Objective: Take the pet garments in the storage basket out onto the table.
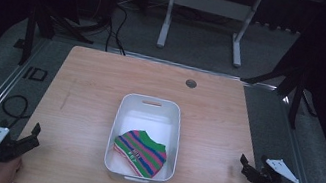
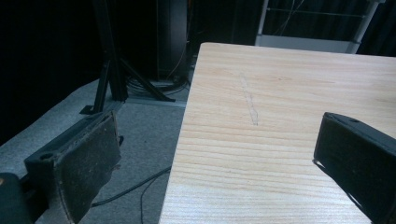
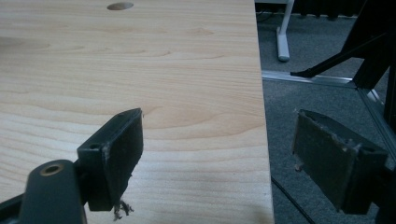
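You held the left gripper (image 1: pixel 34 135) and right gripper (image 1: pixel 244 165) at the tabletop's (image 1: pixel 85 88) near corners, both with fingers spread apart and empty. The striped cloth (image 1: pixel 141 151) lay inside the white bin (image 1: pixel 150 103) between them.

Overhead forward-down view; two close gripper views along table (image 1: pixel 96 85) edges

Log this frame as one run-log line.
left gripper: open, at table's left edge | right gripper: open, at right edge | striped cloth: in white bin, mid-table | contact: none
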